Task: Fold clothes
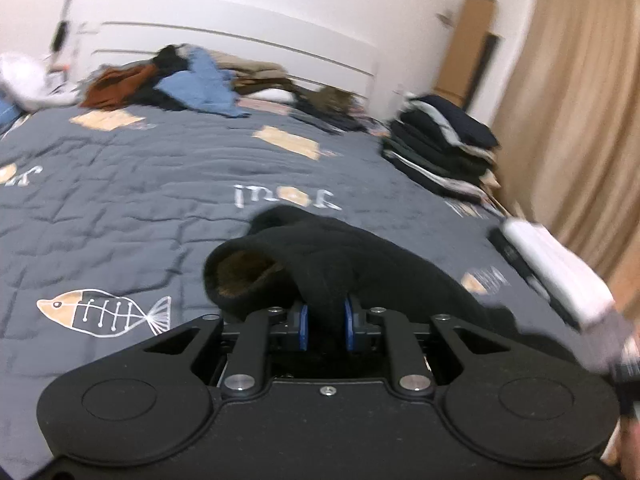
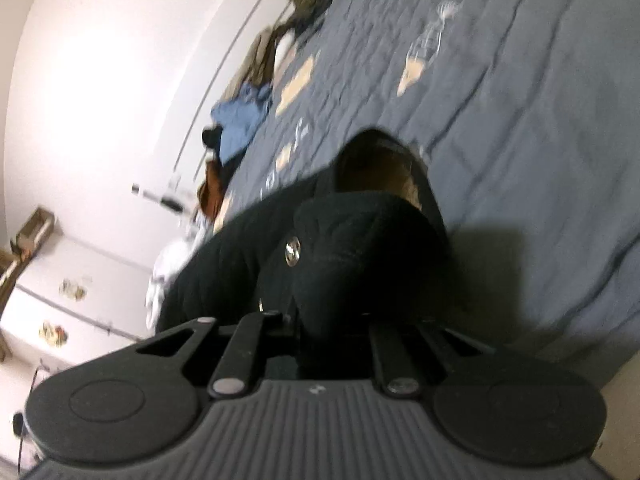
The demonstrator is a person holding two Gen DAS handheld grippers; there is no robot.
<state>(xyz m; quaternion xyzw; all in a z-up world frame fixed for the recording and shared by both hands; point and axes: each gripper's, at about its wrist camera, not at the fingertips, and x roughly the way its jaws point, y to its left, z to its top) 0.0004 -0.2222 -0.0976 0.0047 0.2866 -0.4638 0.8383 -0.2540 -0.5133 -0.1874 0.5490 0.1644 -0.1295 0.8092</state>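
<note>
Left gripper (image 1: 326, 320) is clamping its blue pads (image 1: 304, 326) on the black garment (image 1: 320, 256), right gripper (image 2: 332, 320) is buried in it, closure unclear.

We are in a home bedroom: a bed under a grey quilted bedspread (image 1: 168, 184) printed with fish, a white headboard (image 1: 240, 40), loose clothes (image 1: 192, 80) heaped by it, a folded stack (image 1: 440, 148), beige curtains (image 1: 580, 100) and a white dresser (image 2: 72, 288).
</note>
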